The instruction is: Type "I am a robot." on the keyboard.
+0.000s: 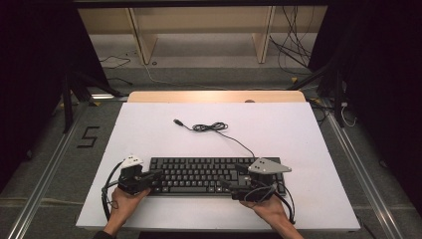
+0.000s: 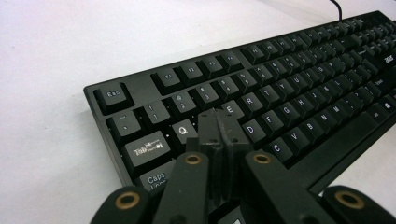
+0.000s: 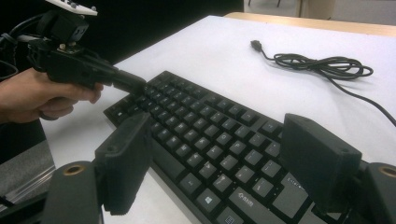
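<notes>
Keyboard point(image 1: 214, 175) sits flat near the front edge of the white table point(image 1: 149, 124), its cable point(image 1: 215, 128) loosely coiled behind it, plug end lying free. Left gripper point(image 2: 219, 122) has its jaws pressed together with nothing between them, tips poking down at the key just right of Q. Right gripper point(image 3: 219, 154) is spread wide over the keyboard's right end, not gripping anything. My read: the board is rigid plastic, light to moderate in weight, low and wide, so there's not much to clamp. Keycaps are smooth and give under pressure, a bad hold. Better to pinch the thin frame at a short end, or push it flat along the table. The trailing cable is limp and could snag.
</notes>
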The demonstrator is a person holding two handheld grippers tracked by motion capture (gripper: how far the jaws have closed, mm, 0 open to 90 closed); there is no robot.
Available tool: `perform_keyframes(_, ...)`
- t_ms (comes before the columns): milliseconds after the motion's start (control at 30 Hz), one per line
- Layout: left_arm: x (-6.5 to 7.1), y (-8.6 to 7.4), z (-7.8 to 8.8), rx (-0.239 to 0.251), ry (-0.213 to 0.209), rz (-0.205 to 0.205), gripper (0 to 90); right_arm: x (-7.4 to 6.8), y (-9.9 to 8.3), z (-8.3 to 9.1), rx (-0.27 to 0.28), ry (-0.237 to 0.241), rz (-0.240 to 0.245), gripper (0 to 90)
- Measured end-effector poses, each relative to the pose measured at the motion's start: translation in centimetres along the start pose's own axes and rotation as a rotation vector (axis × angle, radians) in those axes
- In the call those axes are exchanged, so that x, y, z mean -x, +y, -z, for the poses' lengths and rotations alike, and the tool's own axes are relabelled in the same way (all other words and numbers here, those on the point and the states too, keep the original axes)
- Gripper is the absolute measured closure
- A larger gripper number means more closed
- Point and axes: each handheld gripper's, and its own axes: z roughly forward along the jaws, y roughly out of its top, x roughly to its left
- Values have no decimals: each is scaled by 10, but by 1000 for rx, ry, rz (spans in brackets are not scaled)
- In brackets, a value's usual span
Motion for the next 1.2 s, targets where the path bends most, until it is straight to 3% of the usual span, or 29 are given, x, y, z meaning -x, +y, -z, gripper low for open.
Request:
perform_keyframes(967, 0, -3, -8, -54, 15, -6, 891, -1, 0, 0, -4, 3, 1, 265)
perform_keyframes(1067, 0, -2, -6, -46, 11, -5, 888, -1, 0, 0, -4, 3, 1, 265)
perform_keyframes(1200, 2, 1, 0, 0, -3, 1, 826, -1, 0, 0, -1, 2, -1, 265)
